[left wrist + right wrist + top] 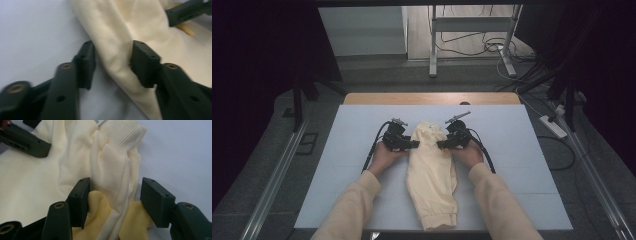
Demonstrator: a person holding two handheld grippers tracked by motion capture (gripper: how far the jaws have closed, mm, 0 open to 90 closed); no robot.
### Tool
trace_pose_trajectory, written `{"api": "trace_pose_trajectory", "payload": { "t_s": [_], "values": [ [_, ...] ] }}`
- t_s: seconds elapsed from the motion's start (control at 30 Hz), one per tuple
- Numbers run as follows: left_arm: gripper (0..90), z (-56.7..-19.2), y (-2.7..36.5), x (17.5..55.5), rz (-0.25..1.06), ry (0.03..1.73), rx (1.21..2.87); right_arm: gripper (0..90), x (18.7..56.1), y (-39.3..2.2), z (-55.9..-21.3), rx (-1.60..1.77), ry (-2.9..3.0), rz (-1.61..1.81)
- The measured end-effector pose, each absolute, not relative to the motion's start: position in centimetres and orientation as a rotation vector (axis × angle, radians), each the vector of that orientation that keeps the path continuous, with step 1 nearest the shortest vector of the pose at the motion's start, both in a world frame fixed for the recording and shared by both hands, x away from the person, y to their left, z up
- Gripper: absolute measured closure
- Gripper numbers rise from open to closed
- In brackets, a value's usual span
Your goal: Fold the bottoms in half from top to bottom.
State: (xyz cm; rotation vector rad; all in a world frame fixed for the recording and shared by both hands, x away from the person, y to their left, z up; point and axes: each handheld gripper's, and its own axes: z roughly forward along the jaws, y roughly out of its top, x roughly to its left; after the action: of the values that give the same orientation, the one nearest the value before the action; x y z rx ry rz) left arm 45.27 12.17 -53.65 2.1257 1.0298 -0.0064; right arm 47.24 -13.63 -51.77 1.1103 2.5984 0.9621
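You get one high view looking forward and down at the table (362,150); both gripper views sit close, sharing the cream garment (150,25).

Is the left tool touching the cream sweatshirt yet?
Touching. In the left gripper view a fold of the cream sweatshirt sits between the left tool's jaws, and both pads press against the fabric.

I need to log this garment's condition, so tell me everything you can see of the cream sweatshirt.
The cream sweatshirt is soft knit with ribbed cuffs and hem, folded into a long narrow bundle lying lengthwise on the white table, its hem toward the person. A brighter yellow layer shows under its edge. The left claw straddles a fold at one side; the right claw straddles bunched fabric beside a cuff.
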Motion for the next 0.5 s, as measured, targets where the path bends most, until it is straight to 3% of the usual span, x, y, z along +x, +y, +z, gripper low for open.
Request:
{"api": "trace_pose_trajectory", "payload": {
  "t_s": [0.27,0.5],
  "values": [
    [80.1,-53.5,11.9,45.1,-0.035,0.996,2.145,68.6,47.2,-13.4,-51.6,1.117,2.648,1.022],
    [82.6,-52.6,12.1,44.7,-0.016,0.942,2.133,77.0,46.7,-13.6,-51.1,1.05,2.632,0.989]
  ]
}}
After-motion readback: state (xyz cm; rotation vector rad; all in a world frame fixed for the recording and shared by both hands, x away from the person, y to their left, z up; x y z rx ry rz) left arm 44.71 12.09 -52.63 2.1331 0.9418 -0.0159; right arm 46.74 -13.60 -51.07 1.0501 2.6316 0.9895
